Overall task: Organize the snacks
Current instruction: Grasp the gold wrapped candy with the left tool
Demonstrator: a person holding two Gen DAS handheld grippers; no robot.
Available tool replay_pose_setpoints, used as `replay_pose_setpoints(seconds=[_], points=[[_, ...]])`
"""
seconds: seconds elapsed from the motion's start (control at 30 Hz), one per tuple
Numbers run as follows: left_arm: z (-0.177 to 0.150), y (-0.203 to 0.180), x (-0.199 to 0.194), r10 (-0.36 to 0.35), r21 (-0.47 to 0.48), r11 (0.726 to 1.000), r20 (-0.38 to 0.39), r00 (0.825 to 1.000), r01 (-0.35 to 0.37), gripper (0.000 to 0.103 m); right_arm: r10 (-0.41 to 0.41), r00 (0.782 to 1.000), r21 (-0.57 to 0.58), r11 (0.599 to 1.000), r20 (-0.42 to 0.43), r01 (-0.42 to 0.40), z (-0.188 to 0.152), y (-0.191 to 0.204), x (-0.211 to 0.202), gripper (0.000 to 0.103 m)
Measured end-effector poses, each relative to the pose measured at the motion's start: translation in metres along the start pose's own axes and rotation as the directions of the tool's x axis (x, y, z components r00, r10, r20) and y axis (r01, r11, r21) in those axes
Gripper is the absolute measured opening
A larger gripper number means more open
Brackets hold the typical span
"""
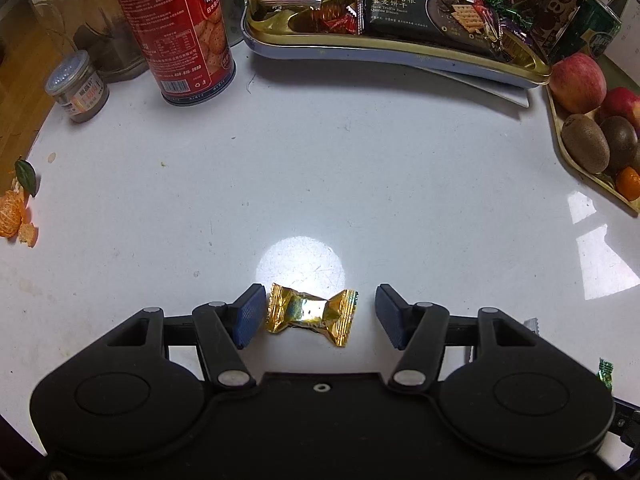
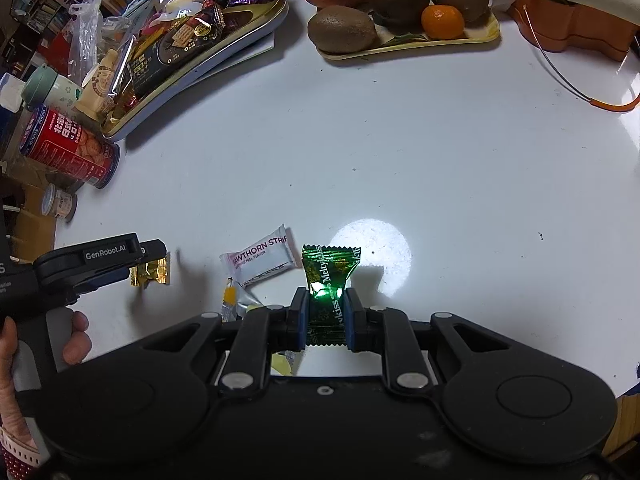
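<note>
Below, gold candy (image 1: 313, 314) between parted left fingers (image 1: 250, 316), right fingers (image 2: 300, 322) clamped on green candy (image 2: 329, 292)

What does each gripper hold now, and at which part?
The right gripper holds the green candy by the middle of its wrapper. The left gripper holds nothing: the gold candy lies between its open jaws.

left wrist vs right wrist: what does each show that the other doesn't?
Left wrist only: peeled orange at the table's edge.
Right wrist only: right tool shut on a green candy, white hawthorn strip pack, orange cable.
Both: gold candy between the open left tool, red can, snack tin, fruit tray.
</note>
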State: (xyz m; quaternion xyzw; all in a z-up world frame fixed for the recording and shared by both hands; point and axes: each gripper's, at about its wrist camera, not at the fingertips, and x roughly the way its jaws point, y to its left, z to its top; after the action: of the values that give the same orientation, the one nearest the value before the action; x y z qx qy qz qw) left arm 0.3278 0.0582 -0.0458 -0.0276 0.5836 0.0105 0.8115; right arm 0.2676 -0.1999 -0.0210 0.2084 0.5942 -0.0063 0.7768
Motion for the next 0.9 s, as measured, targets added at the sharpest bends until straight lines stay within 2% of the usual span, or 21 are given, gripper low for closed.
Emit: replay_pose_setpoints(seconds=[0.1,0.3,0.4,0.5,0.63,0.73,0.9], points=[[0.001,0.000,0.005,0.027,0.005,1.000,-0.009,1.000,-0.026,0.064,0.001,1.000,-0.003,1.000,0.000,-0.001,-0.001,0.000,0.000,0.019],[0.001,0.002,0.016,0.023,0.000,1.000,-0.039,0.999,-0.023,0.064,0.002,1.000,-0.009,1.000,-0.003,-0.002,-0.001,0.001,0.001,0.019],[0.002,0.001,0.015,0.019,-0.004,1.000,-0.020,1.000,-0.019,0.062,0.004,1.000,-0.018,1.000,-0.001,-0.005,-0.001,0.002,0.000,0.019],[0.002,0.001,0.011,0.016,0.006,1.000,-0.002,1.000,-0.016,0.050,0.004,1.000,-0.023,1.000,-0.002,-0.004,-0.002,0.002,0.000,0.019],[0.003,0.002,0.009,-0.013,-0.017,1.000,-0.007,1.000,0.013,0.044,0.001,1.000,-0.024,1.000,0.004,-0.001,-0.002,0.001,-0.001,0.019],[0.004,0.001,0.005,-0.034,-0.034,0.999,-0.015,0.999,0.034,0.043,-0.001,1.000,-0.019,1.000,0.007,0.001,-0.002,-0.001,-0.002,0.019],[0.001,-0.013,-0.010,-0.014,-0.016,1.000,0.002,1.000,0.014,0.043,-0.001,1.000,-0.015,1.000,0.019,0.001,-0.003,-0.001,-0.006,0.019]])
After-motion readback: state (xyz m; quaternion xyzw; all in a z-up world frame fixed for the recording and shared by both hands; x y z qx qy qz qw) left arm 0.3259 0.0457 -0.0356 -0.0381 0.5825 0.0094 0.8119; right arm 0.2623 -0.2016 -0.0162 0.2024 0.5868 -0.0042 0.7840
